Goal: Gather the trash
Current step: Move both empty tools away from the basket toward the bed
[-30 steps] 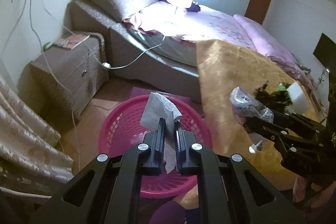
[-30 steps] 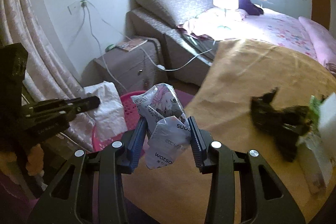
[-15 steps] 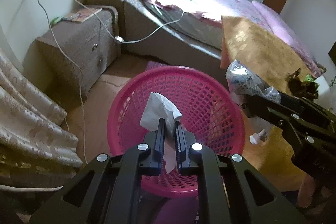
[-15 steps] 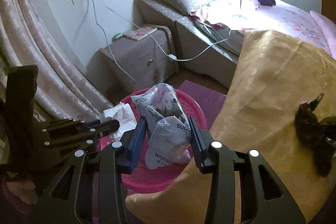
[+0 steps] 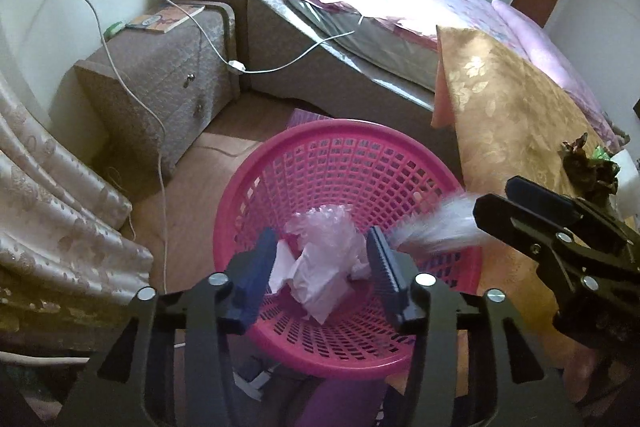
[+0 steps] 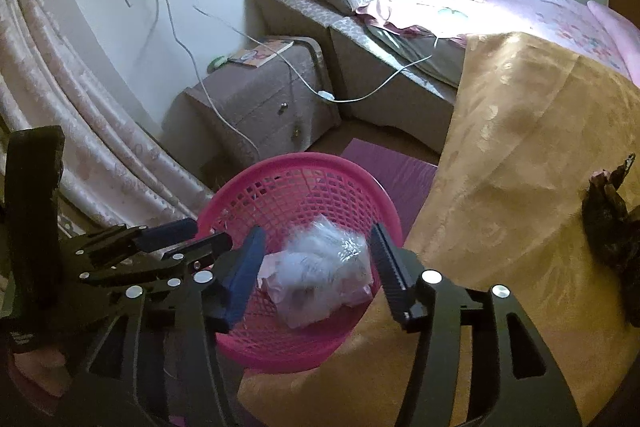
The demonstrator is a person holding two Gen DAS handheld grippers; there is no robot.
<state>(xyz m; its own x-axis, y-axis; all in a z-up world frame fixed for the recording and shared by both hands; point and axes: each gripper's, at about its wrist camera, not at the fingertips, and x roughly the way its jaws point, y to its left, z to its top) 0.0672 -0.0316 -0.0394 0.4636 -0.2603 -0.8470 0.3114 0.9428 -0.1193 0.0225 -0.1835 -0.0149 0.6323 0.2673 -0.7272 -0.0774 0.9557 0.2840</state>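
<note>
Wrappers (image 6: pixel 320 267) are dropping from both opening tongs (image 5: pixel 320 259) (image 6: pixel 316 267), nothing gripped; blurred plastic (image 5: pixel 432 231) risks missing the pink basket's (image 5: pixel 344 131) rim.

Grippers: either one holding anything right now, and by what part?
Nothing is held. Both the left gripper and the right gripper have jaws opening over the pink basket; the crumpled trash is loose inside it, clear of the pads.
</note>
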